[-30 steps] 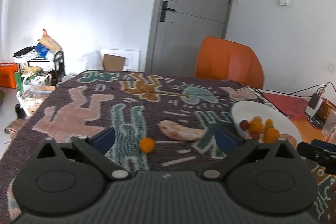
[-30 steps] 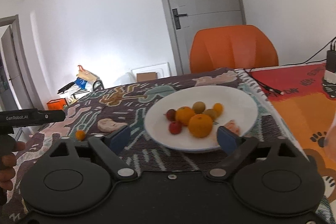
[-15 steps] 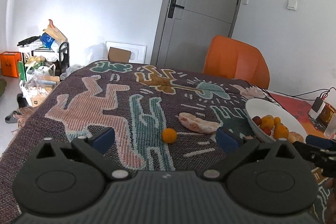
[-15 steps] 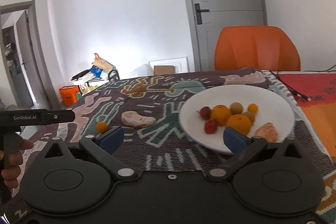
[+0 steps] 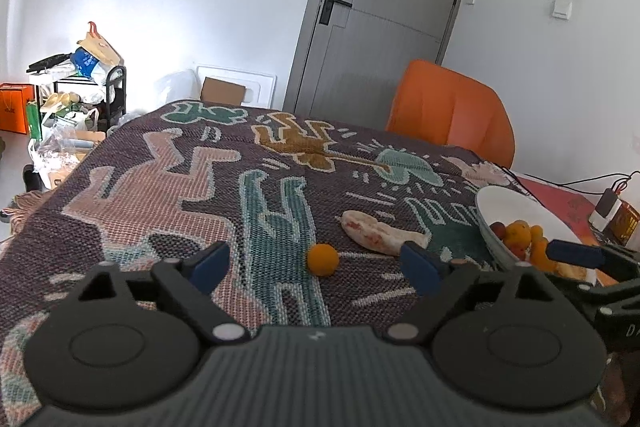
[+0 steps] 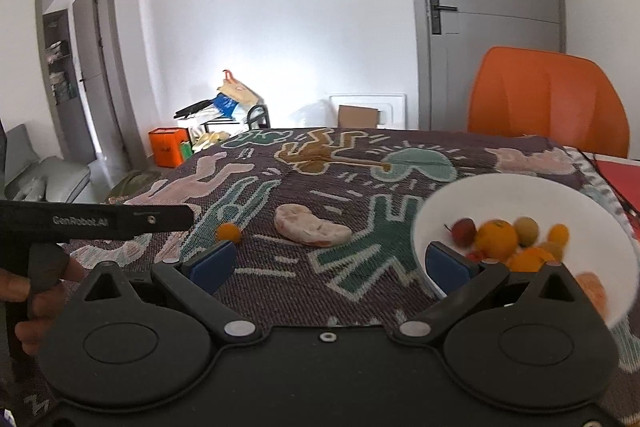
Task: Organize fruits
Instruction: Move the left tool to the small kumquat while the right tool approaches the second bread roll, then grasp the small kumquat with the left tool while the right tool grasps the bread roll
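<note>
Patterned tablecloth (image 5: 192,187) covers table. White plate (image 6: 500,195) of fruit near right edge. Peeled fruit segment (image 5: 376,233) mid-cloth, beside it small orange (image 5: 322,259). Left gripper (image 5: 314,263) and right gripper (image 6: 328,263) both spread apart, empty.

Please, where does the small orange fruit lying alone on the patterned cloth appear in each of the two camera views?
Left wrist: the small orange fruit lies low centre, between the open tongs.
Right wrist: it lies left of centre, above the left fingertip.
Shared landmark: the pale peeled fruit piece to its right.
</note>
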Demonstrator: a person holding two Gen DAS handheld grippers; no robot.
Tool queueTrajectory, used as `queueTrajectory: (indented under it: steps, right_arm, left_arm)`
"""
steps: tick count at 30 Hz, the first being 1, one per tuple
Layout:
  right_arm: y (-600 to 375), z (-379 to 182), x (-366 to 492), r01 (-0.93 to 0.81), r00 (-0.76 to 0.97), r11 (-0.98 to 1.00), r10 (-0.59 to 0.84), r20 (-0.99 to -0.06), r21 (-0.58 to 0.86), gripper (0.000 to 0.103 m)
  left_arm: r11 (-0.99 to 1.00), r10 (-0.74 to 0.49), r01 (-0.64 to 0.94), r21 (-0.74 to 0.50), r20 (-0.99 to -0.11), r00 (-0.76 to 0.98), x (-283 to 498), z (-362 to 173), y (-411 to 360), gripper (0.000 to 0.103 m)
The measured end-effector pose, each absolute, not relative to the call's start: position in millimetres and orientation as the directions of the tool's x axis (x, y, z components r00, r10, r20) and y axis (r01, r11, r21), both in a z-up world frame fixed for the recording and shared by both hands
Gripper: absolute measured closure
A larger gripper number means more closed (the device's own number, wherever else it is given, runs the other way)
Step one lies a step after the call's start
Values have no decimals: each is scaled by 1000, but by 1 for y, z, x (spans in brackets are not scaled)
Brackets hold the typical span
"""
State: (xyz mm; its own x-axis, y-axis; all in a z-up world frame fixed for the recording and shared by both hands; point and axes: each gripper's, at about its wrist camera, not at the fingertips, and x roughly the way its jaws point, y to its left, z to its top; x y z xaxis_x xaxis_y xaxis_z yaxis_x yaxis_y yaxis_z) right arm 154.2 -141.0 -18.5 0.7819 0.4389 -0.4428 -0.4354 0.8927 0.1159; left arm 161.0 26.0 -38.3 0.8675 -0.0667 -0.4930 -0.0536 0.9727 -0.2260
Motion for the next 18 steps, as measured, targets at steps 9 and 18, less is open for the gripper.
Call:
queueTrajectory:
  steps: [9, 18]
  right_arm:
    - [-137, -25, 179, -456, 755, 882, 454, -473, 118, 13]
    - [-132, -28, 195, -488, 728, 866, 471, -498, 107, 25]
  left_arm:
    - [971, -86, -49, -236, -527, 845, 183, -50, 23, 48]
    - [972, -103, -36, -233, -558, 823, 203, -61, 17, 61]
